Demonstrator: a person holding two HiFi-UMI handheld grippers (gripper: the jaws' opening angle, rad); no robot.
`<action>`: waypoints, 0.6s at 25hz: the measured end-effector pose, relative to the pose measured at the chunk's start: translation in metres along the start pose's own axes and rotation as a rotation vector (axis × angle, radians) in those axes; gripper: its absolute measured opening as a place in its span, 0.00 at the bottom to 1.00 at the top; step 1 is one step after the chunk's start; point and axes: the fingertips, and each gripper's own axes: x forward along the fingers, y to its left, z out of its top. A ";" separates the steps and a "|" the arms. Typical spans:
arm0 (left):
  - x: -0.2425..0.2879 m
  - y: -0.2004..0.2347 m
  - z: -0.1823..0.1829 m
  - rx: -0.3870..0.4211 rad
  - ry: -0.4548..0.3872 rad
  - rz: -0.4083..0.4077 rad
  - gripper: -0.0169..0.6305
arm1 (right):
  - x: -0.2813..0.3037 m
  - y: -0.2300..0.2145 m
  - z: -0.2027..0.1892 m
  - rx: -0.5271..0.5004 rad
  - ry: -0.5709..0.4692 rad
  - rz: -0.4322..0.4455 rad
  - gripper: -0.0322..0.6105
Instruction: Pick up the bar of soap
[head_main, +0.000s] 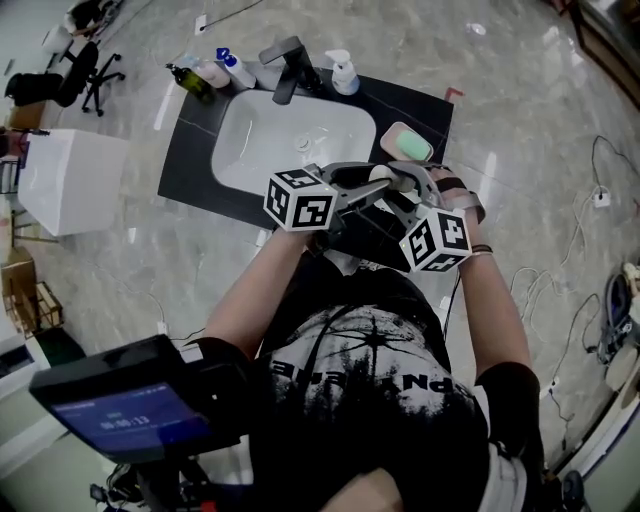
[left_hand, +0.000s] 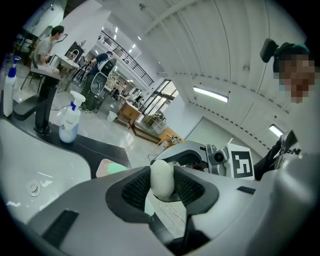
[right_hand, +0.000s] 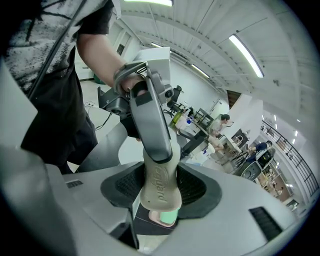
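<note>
The cream bar of soap (head_main: 381, 174) hangs in the air above the front right of the counter, just in front of the pink soap dish (head_main: 407, 142) with its green insert. Both grippers meet on it. My left gripper (left_hand: 162, 184) has the bar (left_hand: 162, 175) end-on between its pads, which press on it. My right gripper (right_hand: 160, 192) is shut on the same bar (right_hand: 159, 187), whose embossed face shows. The left gripper's grey jaw clasps the bar's upper end in the right gripper view. The soap dish (right_hand: 163, 218) shows below the bar there.
A white basin (head_main: 290, 140) is set in the dark counter (head_main: 200, 140), with a black tap (head_main: 287, 66) behind it. Bottles (head_main: 212, 72) stand at the back left and a pump dispenser (head_main: 343, 75) at the back right. A white cabinet (head_main: 70, 180) stands left.
</note>
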 end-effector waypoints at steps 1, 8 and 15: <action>-0.004 -0.005 0.002 0.009 -0.008 0.005 0.26 | -0.004 -0.001 0.005 -0.009 -0.005 -0.006 0.37; -0.030 -0.009 0.010 0.035 -0.046 0.046 0.26 | -0.003 -0.001 0.032 -0.052 -0.037 -0.018 0.37; -0.071 0.008 0.013 0.035 -0.086 0.070 0.26 | 0.023 0.000 0.069 -0.080 -0.052 -0.013 0.37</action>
